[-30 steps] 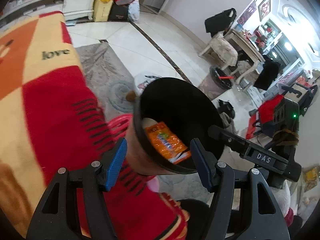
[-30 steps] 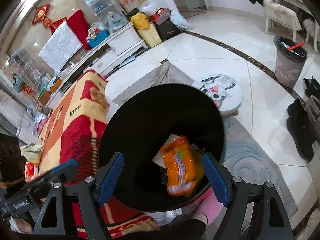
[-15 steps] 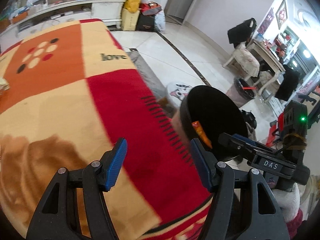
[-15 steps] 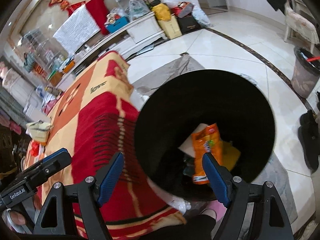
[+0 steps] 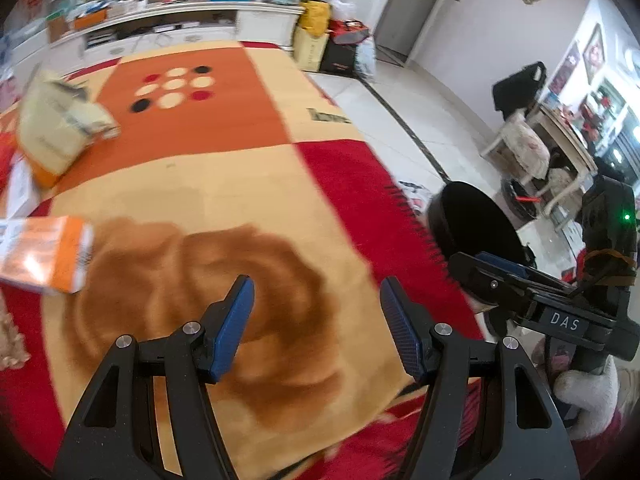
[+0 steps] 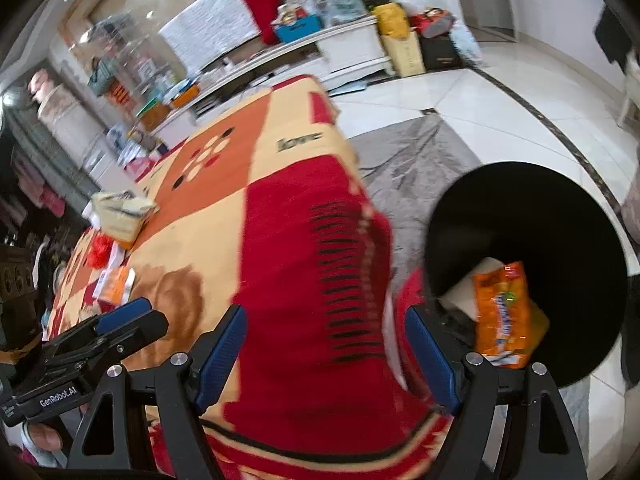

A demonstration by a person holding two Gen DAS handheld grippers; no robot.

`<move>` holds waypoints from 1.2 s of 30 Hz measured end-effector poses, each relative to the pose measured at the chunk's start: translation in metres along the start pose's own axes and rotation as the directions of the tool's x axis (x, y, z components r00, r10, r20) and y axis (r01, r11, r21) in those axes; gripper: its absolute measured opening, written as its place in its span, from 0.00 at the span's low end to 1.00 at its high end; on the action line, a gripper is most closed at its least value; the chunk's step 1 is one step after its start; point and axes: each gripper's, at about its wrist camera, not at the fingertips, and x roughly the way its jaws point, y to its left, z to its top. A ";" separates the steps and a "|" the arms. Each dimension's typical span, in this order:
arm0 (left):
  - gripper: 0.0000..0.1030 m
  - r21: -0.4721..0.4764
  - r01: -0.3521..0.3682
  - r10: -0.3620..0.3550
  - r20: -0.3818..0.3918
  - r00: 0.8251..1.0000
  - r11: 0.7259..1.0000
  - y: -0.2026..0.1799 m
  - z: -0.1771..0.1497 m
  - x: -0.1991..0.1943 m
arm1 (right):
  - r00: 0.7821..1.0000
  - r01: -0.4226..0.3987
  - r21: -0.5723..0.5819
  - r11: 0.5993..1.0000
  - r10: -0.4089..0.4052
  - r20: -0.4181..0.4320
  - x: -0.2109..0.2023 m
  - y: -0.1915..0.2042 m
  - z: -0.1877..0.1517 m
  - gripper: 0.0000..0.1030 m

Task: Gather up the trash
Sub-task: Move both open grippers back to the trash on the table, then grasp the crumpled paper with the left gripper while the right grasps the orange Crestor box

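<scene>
left wrist: L gripper [image 5: 316,320] agape, empty over blanket [image 5: 248,184]; R gripper [image 6: 326,350] agape, empty; bin [image 6: 560,208] beside

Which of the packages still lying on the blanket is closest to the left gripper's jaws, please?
The orange-and-white box at the blanket's left edge lies closest; the pale yellow bag and the white box beside it sit farther back.

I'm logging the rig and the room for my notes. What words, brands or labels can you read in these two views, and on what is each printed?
"DAS": white label on the right gripper.
"GenRobot.AI": white lettering on the left gripper.
"love": dark lettering on the blanket, blurred.
Orange snack bag in the black bin: print too blurred to read.
Orange-and-white box: too blurred to read.
</scene>
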 end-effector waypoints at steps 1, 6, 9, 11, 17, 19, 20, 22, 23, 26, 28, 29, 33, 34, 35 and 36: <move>0.63 -0.011 -0.007 0.007 0.002 1.000 1.000 0.007 -0.001 -0.003 | 1.000 -0.006 -0.014 1.000 0.006 -0.010 0.005 0.008 0.000 0.76; 0.63 -0.078 -0.054 0.055 0.013 0.998 0.995 0.046 -0.006 -0.020 | 0.998 -0.039 -0.069 0.997 0.036 -0.048 0.023 0.039 -0.002 0.76; 0.63 -0.122 -0.078 0.081 0.019 0.997 0.989 0.070 -0.014 -0.032 | 0.996 -0.064 -0.101 0.993 0.057 -0.066 0.033 0.058 -0.001 0.76; 0.63 -0.161 -0.095 0.101 0.028 0.994 0.982 0.087 -0.021 -0.042 | 0.994 -0.083 -0.122 0.989 0.074 -0.081 0.041 0.072 -0.001 0.76; 0.63 -0.287 -0.167 0.209 0.125 0.970 0.943 0.141 -0.040 -0.090 | 0.984 -0.154 -0.220 0.963 0.130 -0.119 0.061 0.123 0.002 0.76; 0.63 -0.334 -0.179 0.241 0.154 0.958 0.925 0.157 -0.045 -0.103 | 0.980 -0.175 -0.262 0.949 0.144 -0.134 0.070 0.144 0.004 0.76; 0.63 -0.354 -0.182 0.252 0.163 0.954 0.917 0.164 -0.047 -0.108 | 0.979 -0.182 -0.278 0.943 0.147 -0.142 0.074 0.153 0.004 0.76; 0.67 -0.384 -0.195 0.274 0.160 0.948 0.902 0.178 -0.048 -0.111 | 0.974 -0.200 -0.310 0.930 0.155 -0.164 0.083 0.171 0.003 0.76; 0.67 -0.396 -0.206 0.283 0.145 0.948 0.895 0.186 -0.049 -0.108 | 0.972 -0.208 -0.322 0.924 0.158 -0.175 0.088 0.179 0.003 0.76; 0.67 -0.412 -0.237 0.297 0.089 0.951 0.880 0.205 -0.047 -0.089 | 0.966 -0.229 -0.353 0.907 0.168 -0.194 0.095 0.198 0.002 0.76; 0.67 -0.413 -0.244 0.291 0.054 0.955 0.877 0.212 -0.049 -0.078 | 0.964 -0.240 -0.371 0.897 0.174 -0.203 0.100 0.209 0.002 0.76; 0.67 -0.429 -0.223 0.263 0.036 0.964 0.876 0.220 -0.051 -0.071 | 0.962 -0.246 -0.379 0.892 0.178 -0.207 0.102 0.214 0.002 0.76; 0.28 -0.431 -0.181 0.235 0.074 0.969 0.884 0.229 -0.054 -0.082 | 0.956 -0.269 -0.418 0.868 0.187 -0.228 0.115 0.234 0.006 0.76; 0.27 -0.428 -0.174 0.224 0.070 0.972 0.887 0.231 -0.054 -0.084 | 0.953 -0.279 -0.431 0.858 0.191 -0.235 0.119 0.241 0.007 0.76; 0.27 -0.429 -0.166 0.218 0.073 0.973 0.888 0.234 -0.055 -0.089 | 0.949 -0.292 -0.449 0.845 0.198 -0.245 0.123 0.248 0.009 0.76; 0.26 -0.427 -0.167 0.220 0.077 0.973 0.889 0.234 -0.054 -0.092 | 0.945 -0.305 -0.469 0.829 0.204 -0.255 0.127 0.256 0.010 0.76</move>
